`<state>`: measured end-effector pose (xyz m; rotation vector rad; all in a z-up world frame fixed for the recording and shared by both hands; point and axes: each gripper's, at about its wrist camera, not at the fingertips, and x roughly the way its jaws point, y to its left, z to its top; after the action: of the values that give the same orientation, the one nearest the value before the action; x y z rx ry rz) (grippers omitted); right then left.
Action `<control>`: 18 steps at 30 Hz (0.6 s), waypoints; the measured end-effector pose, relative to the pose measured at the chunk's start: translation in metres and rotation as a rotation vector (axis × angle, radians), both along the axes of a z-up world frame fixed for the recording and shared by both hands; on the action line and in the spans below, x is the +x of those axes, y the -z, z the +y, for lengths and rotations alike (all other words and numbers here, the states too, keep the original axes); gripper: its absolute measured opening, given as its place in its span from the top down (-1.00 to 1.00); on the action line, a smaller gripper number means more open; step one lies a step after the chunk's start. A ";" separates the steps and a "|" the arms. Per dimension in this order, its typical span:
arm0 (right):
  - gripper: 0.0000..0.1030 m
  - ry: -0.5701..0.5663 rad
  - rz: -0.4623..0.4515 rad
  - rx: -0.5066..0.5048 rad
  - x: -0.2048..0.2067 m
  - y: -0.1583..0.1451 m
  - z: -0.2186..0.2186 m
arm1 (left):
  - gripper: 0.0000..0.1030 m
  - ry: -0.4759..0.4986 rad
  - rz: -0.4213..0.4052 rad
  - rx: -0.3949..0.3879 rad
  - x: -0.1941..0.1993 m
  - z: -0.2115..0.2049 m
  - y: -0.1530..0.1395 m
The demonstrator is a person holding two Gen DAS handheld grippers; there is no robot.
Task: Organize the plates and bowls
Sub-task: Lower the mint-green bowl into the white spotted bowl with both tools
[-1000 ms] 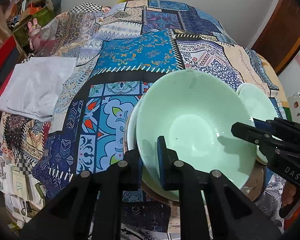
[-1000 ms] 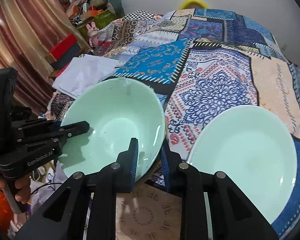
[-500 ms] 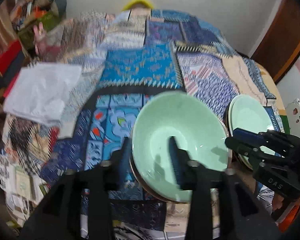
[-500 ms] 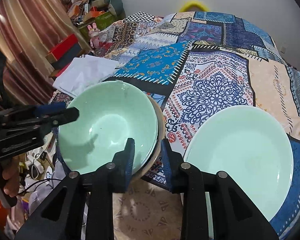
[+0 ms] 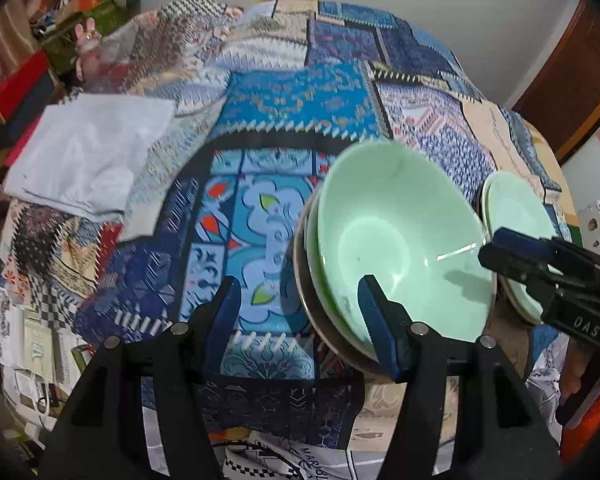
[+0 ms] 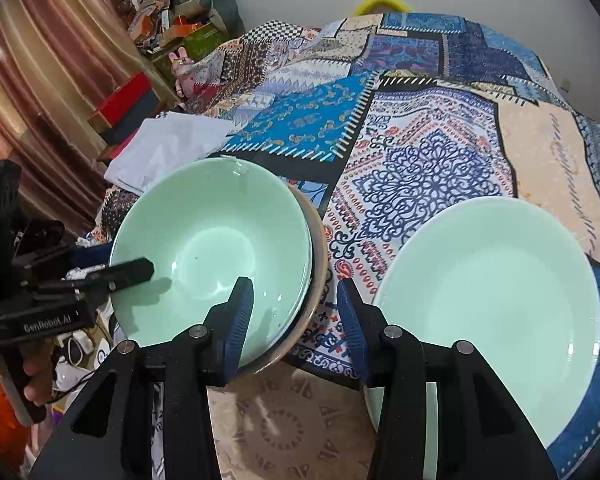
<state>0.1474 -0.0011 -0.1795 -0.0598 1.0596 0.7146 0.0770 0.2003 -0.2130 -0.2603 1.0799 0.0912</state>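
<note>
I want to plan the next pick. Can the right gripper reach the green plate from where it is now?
Probably yes. The right gripper is open and holds nothing, and the green plate lies just beside its right finger, with nothing on it or in between.

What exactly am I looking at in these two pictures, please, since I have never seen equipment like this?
A person holds a two-finger gripper in each hand, each with a fisheye camera looking along its fingers. One view is from the left gripper, the other from the right gripper; each also shows the other tool. On the patchwork cloth sits a mint green bowl nested in a stack, beside a green plate and folded white cloth. Both grippers are open, straddling the bowl's rim, holding nothing.
</note>
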 end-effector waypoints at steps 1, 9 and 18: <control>0.22 -0.002 0.005 0.001 0.001 0.002 0.002 | -0.17 0.002 0.001 -0.008 -0.001 0.000 0.002; 0.22 -0.018 0.054 0.005 0.006 0.017 0.014 | -0.02 0.023 0.024 -0.086 0.009 -0.001 0.019; 0.24 -0.029 0.103 0.010 0.012 0.031 0.021 | 0.09 0.023 0.027 -0.128 0.015 -0.001 0.030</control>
<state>0.1594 0.0194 -0.2104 -0.0298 1.1550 0.7557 0.0920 0.1994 -0.2431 -0.3621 1.1174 0.0047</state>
